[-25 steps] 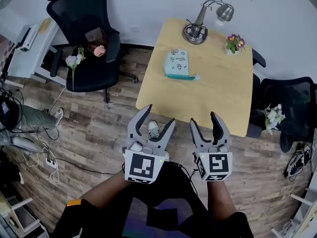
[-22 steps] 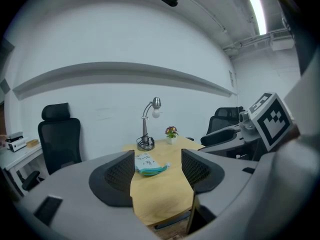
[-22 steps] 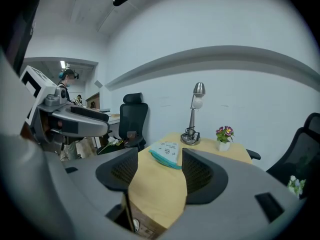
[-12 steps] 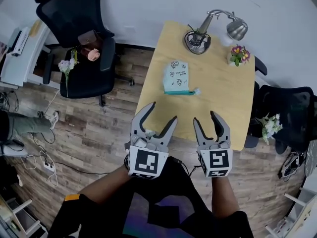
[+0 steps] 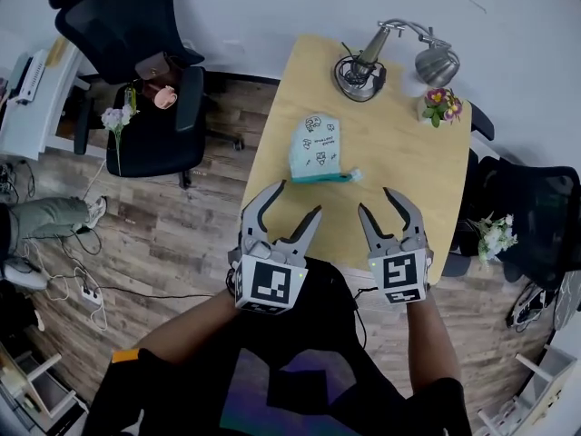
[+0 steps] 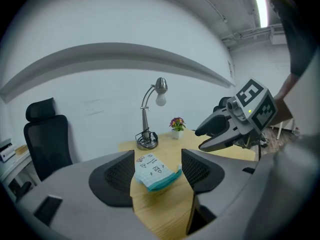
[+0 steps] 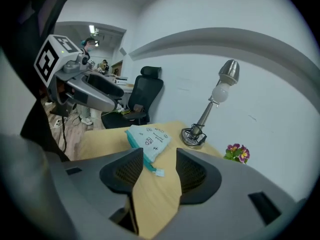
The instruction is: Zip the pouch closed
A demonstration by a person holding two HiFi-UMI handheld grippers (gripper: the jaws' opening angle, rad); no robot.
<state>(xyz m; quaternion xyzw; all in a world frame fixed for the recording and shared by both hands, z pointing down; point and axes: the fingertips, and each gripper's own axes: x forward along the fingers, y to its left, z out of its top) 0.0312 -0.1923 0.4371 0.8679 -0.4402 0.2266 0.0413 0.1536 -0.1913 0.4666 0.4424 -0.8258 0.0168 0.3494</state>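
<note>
A pale blue printed pouch [image 5: 314, 143] lies flat on the wooden table [image 5: 408, 171], its teal zipper edge [image 5: 318, 177] towards me and the pull tab [image 5: 357, 175] at the right end. My left gripper [image 5: 296, 200] hovers open over the table's near edge, short of the pouch. My right gripper [image 5: 376, 202] is open beside it, its jaws having just been closing with nothing between them. The left gripper view frames the pouch [image 6: 154, 171] between its pads, still ahead. The right gripper view shows the pouch [image 7: 149, 140] ahead and left of its jaws.
A desk lamp [image 5: 363, 60] and a small flower pot [image 5: 439, 105] stand at the table's far end. A black office chair [image 5: 150, 80] holding flowers stands to the left, another dark chair [image 5: 526, 207] to the right. Cables [image 5: 82, 289] and a person's leg [image 5: 50, 218] are on the floor.
Both grippers have moved forward and lower, from over the floor to over the table's near edge. The right gripper's jaws have narrowed and its wrist has rolled.
</note>
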